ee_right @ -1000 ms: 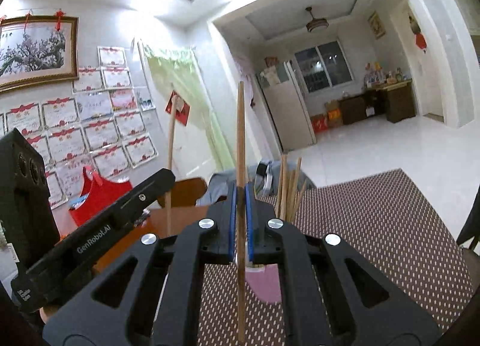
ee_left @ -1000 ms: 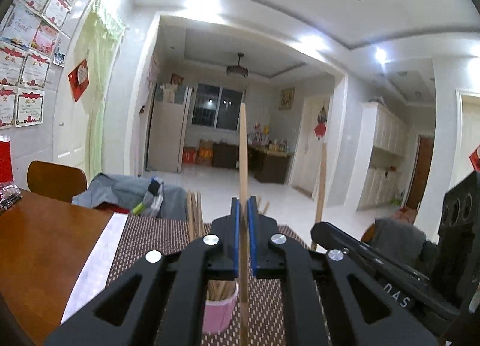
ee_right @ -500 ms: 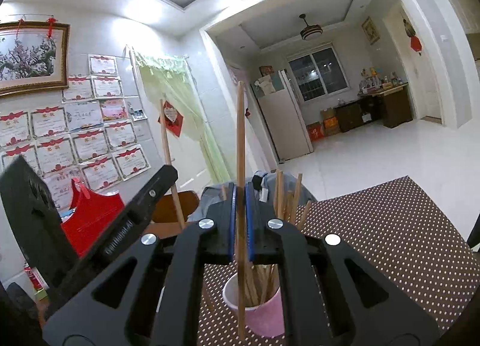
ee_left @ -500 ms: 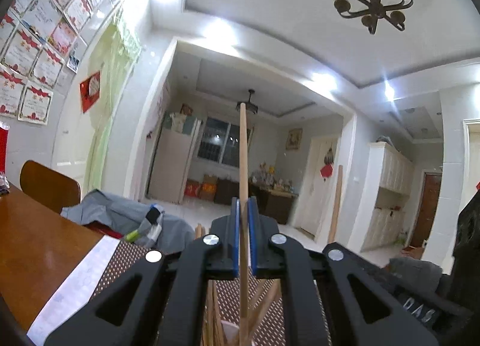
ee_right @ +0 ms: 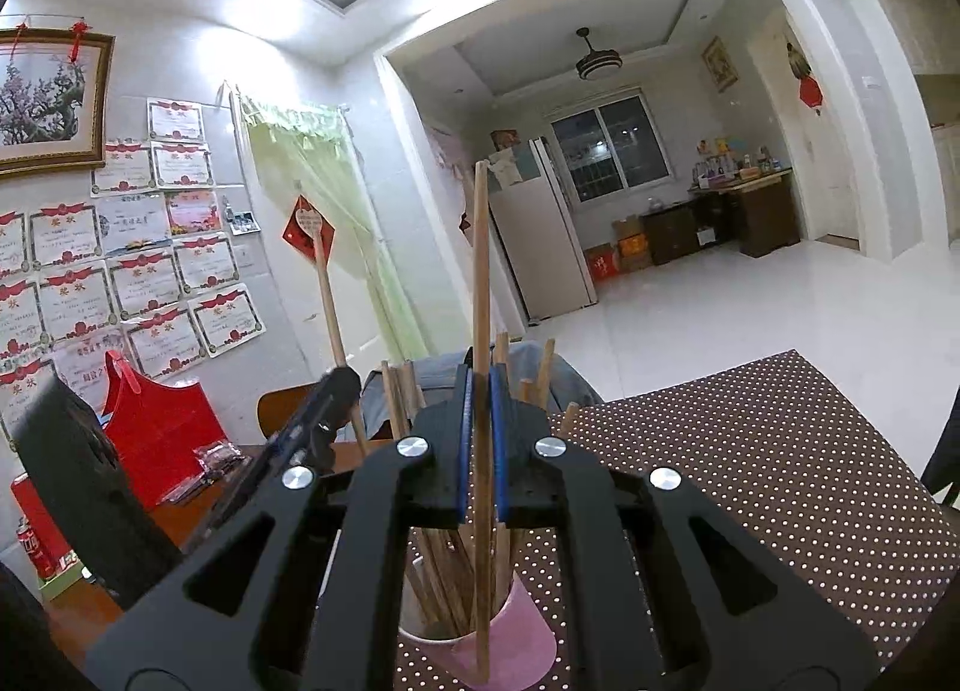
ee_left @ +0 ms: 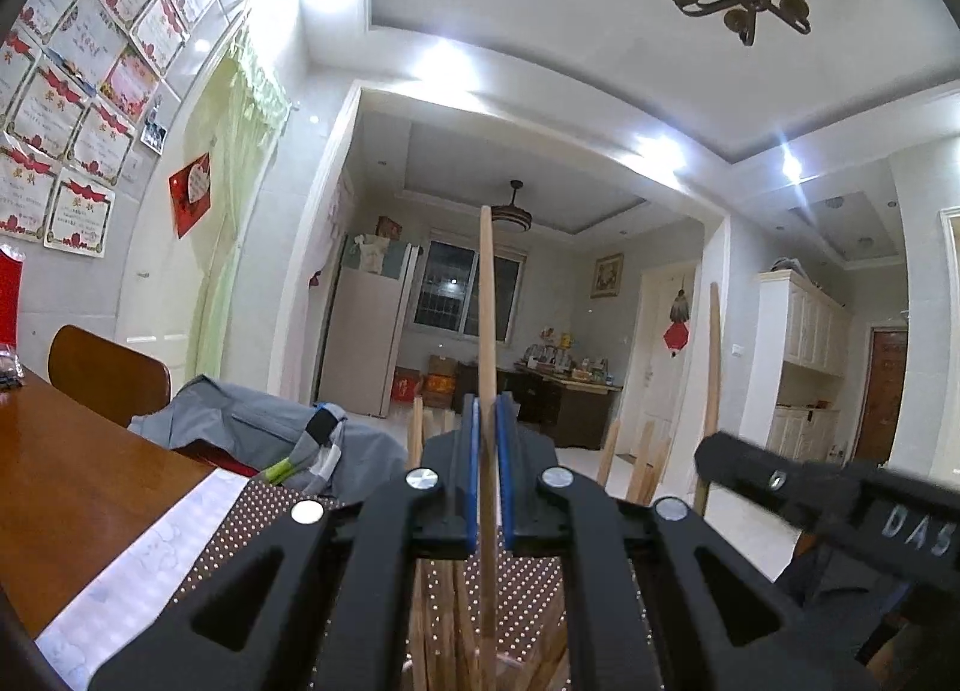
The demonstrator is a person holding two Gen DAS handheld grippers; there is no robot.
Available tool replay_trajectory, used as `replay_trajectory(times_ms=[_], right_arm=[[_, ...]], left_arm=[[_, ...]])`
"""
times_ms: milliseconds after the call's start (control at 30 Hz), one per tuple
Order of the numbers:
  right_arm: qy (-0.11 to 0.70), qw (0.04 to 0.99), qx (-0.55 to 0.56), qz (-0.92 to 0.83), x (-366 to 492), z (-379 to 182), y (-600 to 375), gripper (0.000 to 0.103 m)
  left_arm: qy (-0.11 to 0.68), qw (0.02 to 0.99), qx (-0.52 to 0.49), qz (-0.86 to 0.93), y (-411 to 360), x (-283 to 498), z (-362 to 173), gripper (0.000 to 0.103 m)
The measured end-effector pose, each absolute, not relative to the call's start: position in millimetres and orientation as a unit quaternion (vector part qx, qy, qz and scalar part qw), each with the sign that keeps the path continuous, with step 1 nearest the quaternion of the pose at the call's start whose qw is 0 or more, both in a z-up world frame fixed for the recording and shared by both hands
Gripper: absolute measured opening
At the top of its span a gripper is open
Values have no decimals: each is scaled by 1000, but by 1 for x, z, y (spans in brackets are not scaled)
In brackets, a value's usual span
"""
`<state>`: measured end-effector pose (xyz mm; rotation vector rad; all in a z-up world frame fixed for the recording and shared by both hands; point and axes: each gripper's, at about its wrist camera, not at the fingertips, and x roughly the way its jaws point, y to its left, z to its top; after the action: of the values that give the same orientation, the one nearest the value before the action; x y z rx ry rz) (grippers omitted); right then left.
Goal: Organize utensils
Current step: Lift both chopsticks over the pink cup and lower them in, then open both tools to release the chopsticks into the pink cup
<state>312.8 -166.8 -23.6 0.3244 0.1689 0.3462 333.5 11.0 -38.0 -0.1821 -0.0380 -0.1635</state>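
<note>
Right wrist view: both grippers, right gripper (ee_right: 478, 445) and left gripper (ee_left: 489, 469), pinch one chopstick (ee_right: 480, 283) each over the lower-centre pink cup (ee_right: 510, 640); lower yours, then release.

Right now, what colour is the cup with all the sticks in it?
Pink. The cup shows best in the right wrist view.

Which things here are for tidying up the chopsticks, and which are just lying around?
For the job:
- left gripper and its chopstick
- right gripper and its chopstick
- pink cup of chopsticks

Just lying around:
- red bag
- grey jacket
- red can
</note>
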Motion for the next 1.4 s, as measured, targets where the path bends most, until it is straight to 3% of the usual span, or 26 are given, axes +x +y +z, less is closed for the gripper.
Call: replay_trajectory(times_ms=[667, 767, 900, 1200, 1400], right_arm=[[92, 967, 153, 183, 305, -17, -167, 6], [95, 965, 159, 188, 304, -16, -169, 6], [97, 963, 161, 191, 304, -15, -170, 6], [107, 961, 157, 202, 304, -14, -166, 6], [96, 963, 149, 201, 299, -11, -161, 6]], left_arm=[[120, 986, -72, -86, 10, 319, -62, 7], [165, 979, -87, -79, 13, 321, -62, 22], [185, 974, -107, -70, 21, 317, -54, 25], [175, 984, -44, -2, 28, 299, -21, 49], [164, 986, -29, 12, 36, 296, -12, 51]])
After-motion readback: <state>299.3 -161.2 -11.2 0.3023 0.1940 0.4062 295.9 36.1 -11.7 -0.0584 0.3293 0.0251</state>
